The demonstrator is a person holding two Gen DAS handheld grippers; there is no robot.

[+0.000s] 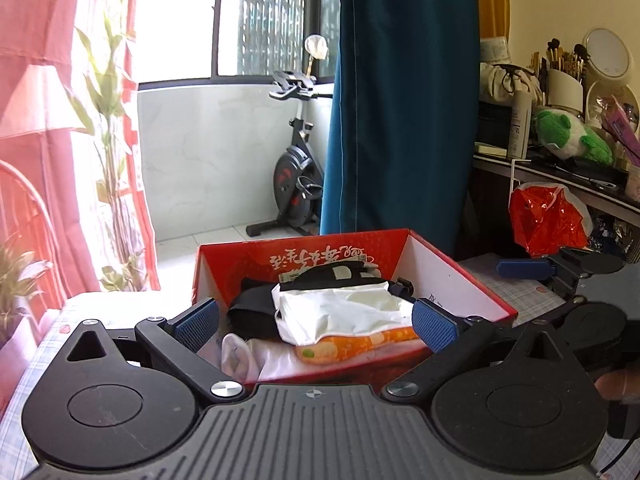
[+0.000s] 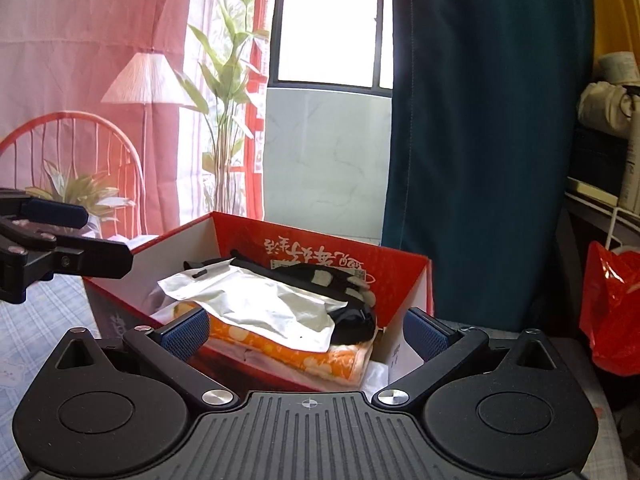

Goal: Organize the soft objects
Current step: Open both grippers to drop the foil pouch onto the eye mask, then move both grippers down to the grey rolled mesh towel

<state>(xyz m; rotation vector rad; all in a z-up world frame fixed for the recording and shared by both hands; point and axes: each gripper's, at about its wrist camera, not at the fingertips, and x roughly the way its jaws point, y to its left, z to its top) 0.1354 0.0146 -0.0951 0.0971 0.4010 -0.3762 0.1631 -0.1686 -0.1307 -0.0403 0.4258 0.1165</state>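
Both grippers are held side by side, angled a little downward, each with its blue-padded jaws spread wide and nothing between them. The left gripper [image 1: 316,326] shows its pads far apart at either edge of its black frame. The right gripper [image 2: 306,330] stands equally wide. From the left one's camera, the right gripper sits just off to the side, and a fingertip [image 1: 618,386] of the person's hand shows on its handle.

White brush-style Chinese characters, upside down and not clearly legible, run across the inner wall of a red cardboard box [image 1: 304,248].
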